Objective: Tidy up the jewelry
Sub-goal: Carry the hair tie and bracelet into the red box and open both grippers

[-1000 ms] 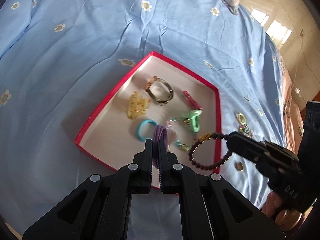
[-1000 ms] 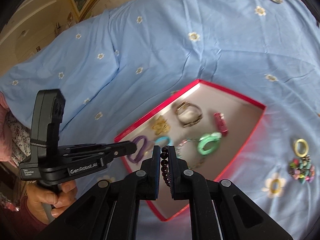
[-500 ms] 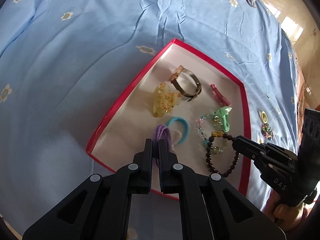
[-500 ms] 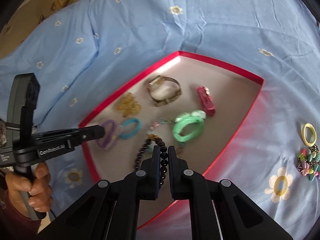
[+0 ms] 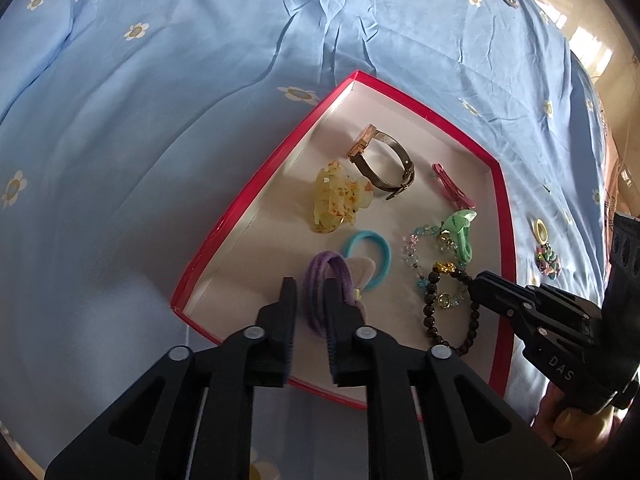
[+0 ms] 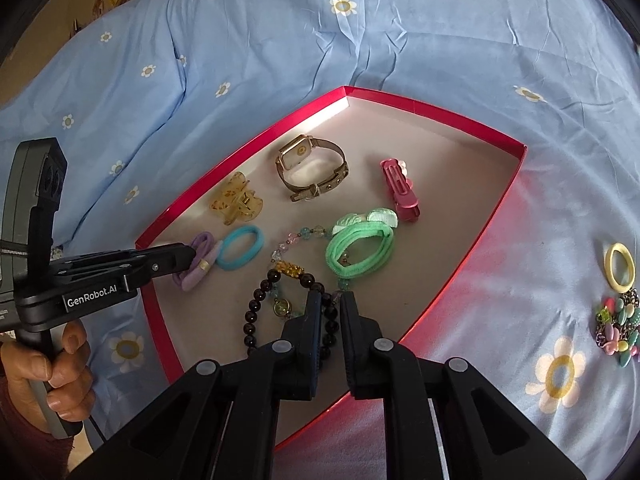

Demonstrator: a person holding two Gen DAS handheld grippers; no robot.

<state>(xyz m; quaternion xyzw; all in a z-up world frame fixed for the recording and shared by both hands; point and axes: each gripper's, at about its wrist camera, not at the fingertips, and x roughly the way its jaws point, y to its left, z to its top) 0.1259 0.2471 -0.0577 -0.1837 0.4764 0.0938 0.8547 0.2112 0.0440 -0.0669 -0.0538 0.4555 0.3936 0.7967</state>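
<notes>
Lowered into the red tray (image 5: 240, 216), both tongs have just been opening: left tongs (image 5: 310, 292) are loosening around the purple hair tie (image 5: 316, 276), right tongs (image 6: 331, 304) parting beside the dark bead bracelet (image 6: 256, 304), both pieces resting on the tray floor atop the blue bedsheet (image 5: 160, 80).

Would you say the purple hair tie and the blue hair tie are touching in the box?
Touching. In the right wrist view, the purple hair tie lies against the blue hair tie, with no tray floor visible between them.

Blue daisy-print bedsheet (image 5: 200, 128) covers bed; tan tiled floor (image 5: 600, 24) at right, with sunlit patches.
</notes>
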